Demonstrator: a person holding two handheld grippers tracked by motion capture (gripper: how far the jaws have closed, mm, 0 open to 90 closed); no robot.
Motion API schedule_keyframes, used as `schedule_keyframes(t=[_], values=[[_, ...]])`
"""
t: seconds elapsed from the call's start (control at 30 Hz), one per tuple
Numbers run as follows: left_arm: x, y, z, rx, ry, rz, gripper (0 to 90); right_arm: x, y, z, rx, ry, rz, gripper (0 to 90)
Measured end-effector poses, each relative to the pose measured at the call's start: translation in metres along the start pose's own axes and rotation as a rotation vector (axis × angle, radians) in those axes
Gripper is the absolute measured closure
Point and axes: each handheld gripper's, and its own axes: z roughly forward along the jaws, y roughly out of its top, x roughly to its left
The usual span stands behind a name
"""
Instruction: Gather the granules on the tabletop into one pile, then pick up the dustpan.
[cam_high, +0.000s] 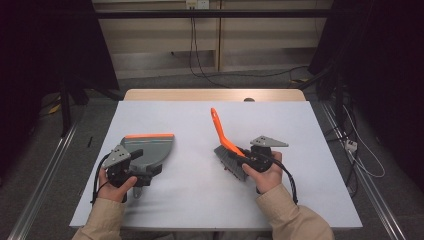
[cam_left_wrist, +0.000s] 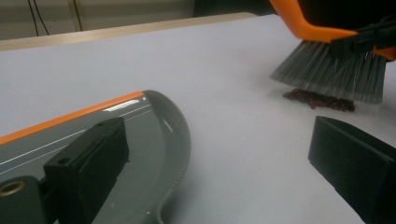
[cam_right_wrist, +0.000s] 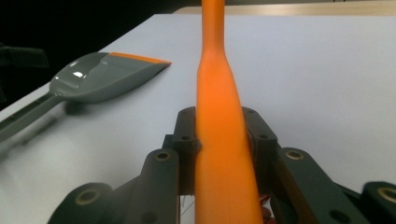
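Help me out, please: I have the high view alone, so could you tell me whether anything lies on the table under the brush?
Observer: Yes. The left gripper view shows a small heap of dark reddish crumbs on the table, right beneath the grey bristles of the brush.
Operator: Thank you. Is the right gripper closed on the brush?
Observer: Yes. In the right gripper view the right gripper is shut on the orange handle, one jaw on each side.
Operator: And the left gripper?
Observer: In its own view the left gripper has its jaws wide apart, one over the dustpan, with bare table between them.
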Motion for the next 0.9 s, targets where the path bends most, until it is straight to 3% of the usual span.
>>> schedule_keyframes(t=[0.13, 0.33, 0.67, 0.8, 0.9], values=[[-0.002, 0.001, -0.001, 0.047, 0.012, -0.008, 4.6, -0.005, 0.006, -0.003, -0.031, 0.026, 0.002, 71.4], [0.001, -0.004, 0.000, 0.130, 0.054, -0.042, 6.1, -0.017, 0.015, -0.008, -0.053, 0.012, -0.027, 71.4], [0.009, -0.013, -0.005, 0.195, 0.133, -0.080, 7.8, -0.020, 0.017, -0.011, -0.063, 0.008, -0.052, 71.4], [0.012, -0.015, -0.010, 0.195, 0.174, -0.078, 10.7, -0.020, 0.018, -0.013, -0.078, 0.017, -0.056, 71.4], [0.013, -0.017, -0.015, 0.232, 0.213, -0.076, 10.6, -0.021, 0.017, -0.013, -0.071, 0.012, -0.058, 71.4]])
